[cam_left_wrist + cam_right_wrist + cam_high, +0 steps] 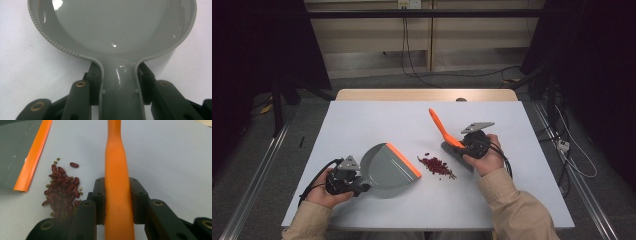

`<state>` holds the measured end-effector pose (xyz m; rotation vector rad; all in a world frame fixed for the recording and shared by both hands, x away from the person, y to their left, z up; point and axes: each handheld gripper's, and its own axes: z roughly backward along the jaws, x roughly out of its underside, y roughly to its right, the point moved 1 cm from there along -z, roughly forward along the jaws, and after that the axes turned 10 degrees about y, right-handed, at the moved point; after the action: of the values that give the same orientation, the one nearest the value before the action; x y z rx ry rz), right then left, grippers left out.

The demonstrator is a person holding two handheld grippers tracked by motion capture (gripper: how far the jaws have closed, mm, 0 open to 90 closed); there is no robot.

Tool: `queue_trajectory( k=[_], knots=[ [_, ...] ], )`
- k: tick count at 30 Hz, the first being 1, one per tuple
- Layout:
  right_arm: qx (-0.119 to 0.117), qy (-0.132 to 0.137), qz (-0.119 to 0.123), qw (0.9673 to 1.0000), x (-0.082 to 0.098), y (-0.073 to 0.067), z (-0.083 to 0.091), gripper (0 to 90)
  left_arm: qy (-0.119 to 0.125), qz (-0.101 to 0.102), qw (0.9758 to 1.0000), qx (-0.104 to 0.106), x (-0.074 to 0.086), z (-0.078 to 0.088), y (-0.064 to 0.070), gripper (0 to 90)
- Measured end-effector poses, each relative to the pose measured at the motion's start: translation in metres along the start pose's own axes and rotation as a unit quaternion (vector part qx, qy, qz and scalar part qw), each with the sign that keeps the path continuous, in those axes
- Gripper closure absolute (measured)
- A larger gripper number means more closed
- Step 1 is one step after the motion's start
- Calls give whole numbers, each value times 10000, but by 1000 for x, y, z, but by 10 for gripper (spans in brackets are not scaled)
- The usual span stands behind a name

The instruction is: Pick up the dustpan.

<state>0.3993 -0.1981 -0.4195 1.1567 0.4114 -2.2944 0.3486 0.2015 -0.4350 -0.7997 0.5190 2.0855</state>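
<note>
- Left gripper (354, 186): jaws are clamped on the grey handle of the dustpan (387, 166); in the left gripper view the handle (120, 95) is seen pinched between both pads.
- Dustpan is laid flat on the table (362, 120), front-left. Its long axis runs from the handle toward the orange lip (404, 160), and the open mouth is pointed right, at the pile.
- Beans (436, 165): a small heap of red beans with a few green ones, centre-front, just right of the lip but not touching it. The heap is stretched roughly parallel to the lip.
- Brush (447, 135): the orange handle is gripped by the right gripper (469, 145), pads closed on both sides of it (117, 202). The handle is tilted up and away to the back-left; the bristle end is set down just right of the beans.
- Key relation, as judged: beans sit between brush and lip, so a right-to-left stroke across the lip's long axis is called for. Brush hand is nearer the heap.
</note>
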Motion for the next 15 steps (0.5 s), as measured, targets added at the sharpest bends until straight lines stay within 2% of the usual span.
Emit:
queue_trajectory(
  k=[3, 7, 8, 12, 14, 15],
  knots=[
    [-63, 145, 22, 9999, -2, -1, 0, 714, -38, -76, 10000, 30, 0, 0, 4, 640],
    [213, 371, 135, 9990, -1, -2, 1, 714, -63, -180, 9994, 281, -1, -1, 7, 640],
    [211, 402, 119, 9989, 0, -3, 0, 714, -84, -266, 9994, 213, -1, -2, 9, 640],
    [281, 402, 203, 9986, 4, -7, -2, 714, -53, -292, 9985, 459, -3, -5, 16, 640],
    [275, 396, 187, 9987, 6, -8, -2, 715, -96, -404, 9981, 465, -5, -7, 19, 640],
    [277, 418, 175, 9986, 7, -9, -2, 714, -39, -325, 9981, 519, -5, -8, 21, 640]
  ],
)
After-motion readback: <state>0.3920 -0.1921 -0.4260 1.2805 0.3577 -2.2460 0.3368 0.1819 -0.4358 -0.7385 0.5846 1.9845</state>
